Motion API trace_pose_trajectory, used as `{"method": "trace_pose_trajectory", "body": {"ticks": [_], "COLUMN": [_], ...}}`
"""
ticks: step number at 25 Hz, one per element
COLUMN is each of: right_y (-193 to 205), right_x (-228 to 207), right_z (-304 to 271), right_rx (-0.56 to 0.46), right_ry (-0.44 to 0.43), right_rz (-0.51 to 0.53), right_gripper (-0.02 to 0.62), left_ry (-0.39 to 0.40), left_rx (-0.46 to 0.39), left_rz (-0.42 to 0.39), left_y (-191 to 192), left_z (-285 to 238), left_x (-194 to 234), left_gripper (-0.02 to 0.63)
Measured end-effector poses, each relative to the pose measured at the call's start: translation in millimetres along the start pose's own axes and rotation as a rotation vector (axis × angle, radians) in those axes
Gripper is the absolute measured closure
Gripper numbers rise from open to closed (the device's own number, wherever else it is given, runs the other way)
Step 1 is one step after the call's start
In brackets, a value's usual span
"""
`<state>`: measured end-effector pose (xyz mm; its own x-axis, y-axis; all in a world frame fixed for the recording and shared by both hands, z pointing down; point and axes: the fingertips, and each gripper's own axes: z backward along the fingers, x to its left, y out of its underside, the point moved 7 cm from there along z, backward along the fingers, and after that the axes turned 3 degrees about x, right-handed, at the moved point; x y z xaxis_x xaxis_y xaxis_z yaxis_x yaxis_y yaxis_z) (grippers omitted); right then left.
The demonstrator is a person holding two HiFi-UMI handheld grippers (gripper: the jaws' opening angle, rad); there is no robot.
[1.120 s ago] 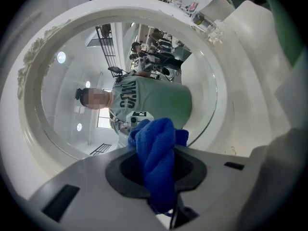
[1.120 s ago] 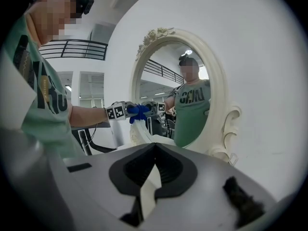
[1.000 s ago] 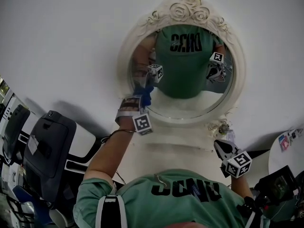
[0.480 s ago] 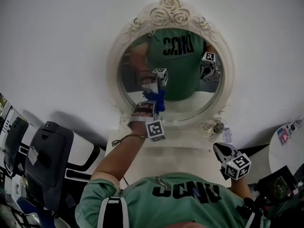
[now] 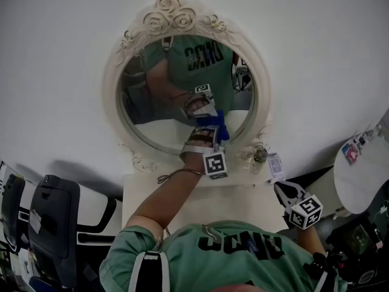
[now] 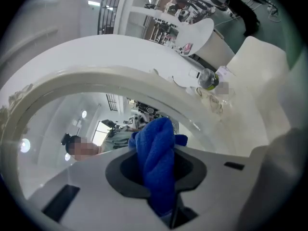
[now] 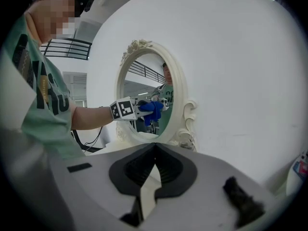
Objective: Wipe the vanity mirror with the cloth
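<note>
Head view, with both gripper views. We show the wiping stage of the task. The left gripper (image 5: 214, 128) had its jaws clamped on the blue cloth (image 5: 221, 129), whose bunched end stood out past the jaw tips. The cloth appeared to meet the glass of the vanity mirror (image 5: 155, 111) in its lower right part, just above the ornate cream frame (image 5: 112, 78), since cloth and reflection ran together there. The right gripper (image 5: 282, 188) hung low and well apart from the mirror, jaws pressed together on nothing.

Progress. We judged the wipe to be under way and not finished. The cloth was gripped and applied to the glass, so pick-up and approach were done. The upper and left parts of the glass lay away from the cloth. No view showed smears, streaks or a cleaned patch, so we could not tell how much of the glass had been covered.

Writing. The green shirt (image 5: 237, 254) carried dark block capitals, seen again reversed in the glass; we could not read them with confidence. Each gripper bore a cube with black-and-white square markers (image 5: 215, 163). A small card (image 5: 275, 164) beside the mirror base and coloured stickers (image 5: 351, 151) on a white round surface at right were too small to read. No brand name could be made out.
</note>
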<state>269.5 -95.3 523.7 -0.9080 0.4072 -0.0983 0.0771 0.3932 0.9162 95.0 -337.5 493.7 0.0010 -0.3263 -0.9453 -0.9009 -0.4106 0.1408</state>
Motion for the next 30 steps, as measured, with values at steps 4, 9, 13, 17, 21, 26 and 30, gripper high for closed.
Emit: {"method": "trace_pose_trajectory", "body": {"ticks": [4,9,13,17,21,26,30], "right_y": [10.4,24.6,21.6,5.0,-9.5,-29.4,-41.2], "right_x": [-12.4,-19.8,-19.6,-5.5,5.2,26.6,46.3], "right_z": [29.6,53.4,50.5,30.8,8.3,-31.6,-53.5], "right_rx": [0.004,0.004,0.007,-0.015,-0.019,-0.029,-0.039], "right_ry": [0.078,0.135,0.131,0.074,0.013,-0.092,-0.155], "right_rz": [-0.03,-0.075,-0.074,-0.025,0.006,0.062,0.102], "right_gripper": [0.583,0.583,0.583,0.583,0.583,0.583,0.583], "left_ry": [0.014,-0.014,0.013,-0.008,-0.057,-0.067,-0.069], "left_rx": [-0.11,-0.132,-0.15,-0.188,-0.097,0.143,0.266], "left_rz": [-0.025,-0.073,-0.08,-0.031,0.019,0.026,0.031], "left_y": [-66.3,-90.7,-93.9,-77.3,-6.4,115.0,179.8], "left_z": [-20.9,-29.3,-31.2,-5.3,27.0,61.1,84.3], "left_x": [-3.4,-10.1,-7.5,3.9,17.5,8.8,5.8], "left_gripper": [0.506,0.512,0.512,0.509,0.509,0.509,0.509]}}
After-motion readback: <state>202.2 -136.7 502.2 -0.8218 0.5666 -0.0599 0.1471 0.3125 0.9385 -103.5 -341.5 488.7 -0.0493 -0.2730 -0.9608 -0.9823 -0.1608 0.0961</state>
